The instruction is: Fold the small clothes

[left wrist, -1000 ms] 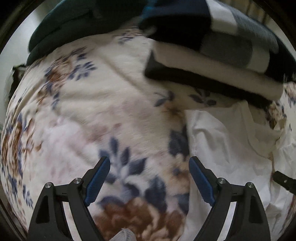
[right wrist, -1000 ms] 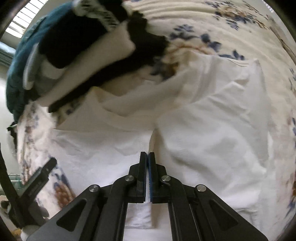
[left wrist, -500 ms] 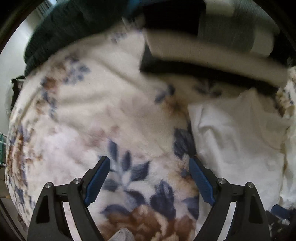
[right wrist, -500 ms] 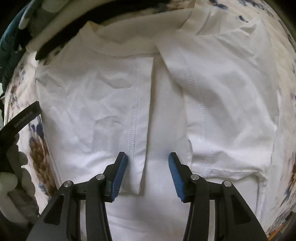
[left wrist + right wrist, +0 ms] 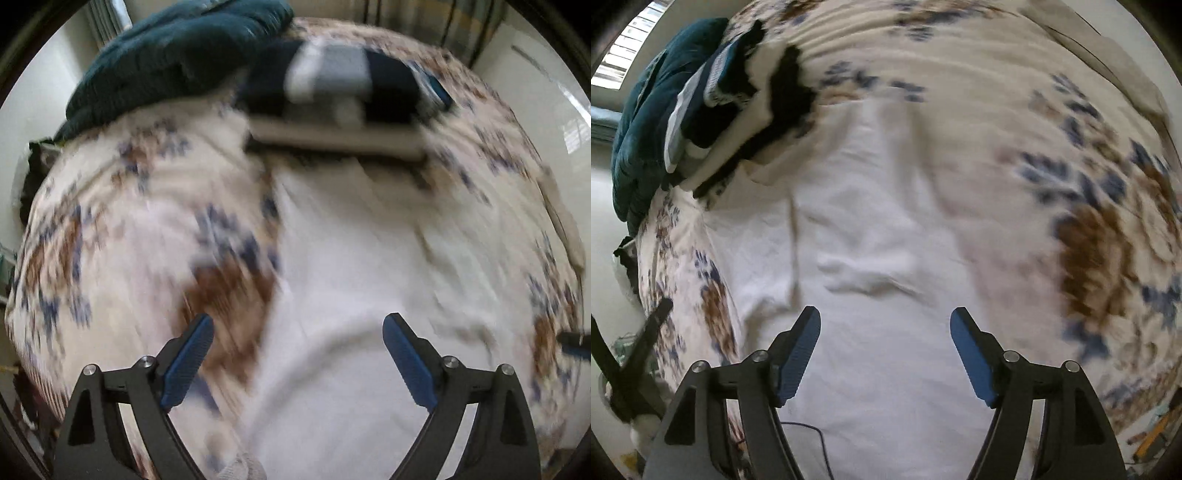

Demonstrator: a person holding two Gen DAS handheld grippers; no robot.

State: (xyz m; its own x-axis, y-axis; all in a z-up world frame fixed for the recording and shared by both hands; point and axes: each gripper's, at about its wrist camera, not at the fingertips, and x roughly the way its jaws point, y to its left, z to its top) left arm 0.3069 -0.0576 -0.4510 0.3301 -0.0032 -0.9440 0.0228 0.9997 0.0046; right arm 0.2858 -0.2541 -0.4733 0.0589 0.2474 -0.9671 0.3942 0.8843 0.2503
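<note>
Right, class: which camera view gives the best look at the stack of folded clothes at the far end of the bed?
The left wrist view: the stack of folded clothes sits near top centre, blurred, with its layered front edges facing the camera. The right wrist view pushes the stack into the upper left corner, squeezed against the dark teal blanket.

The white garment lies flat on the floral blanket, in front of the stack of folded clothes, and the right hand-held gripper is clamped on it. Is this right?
Not quite. The right wrist view shows the right hand-held gripper with jaws apart and opening, nothing between them. The white garment does lie on the floral blanket, before the stack of folded clothes.
</note>
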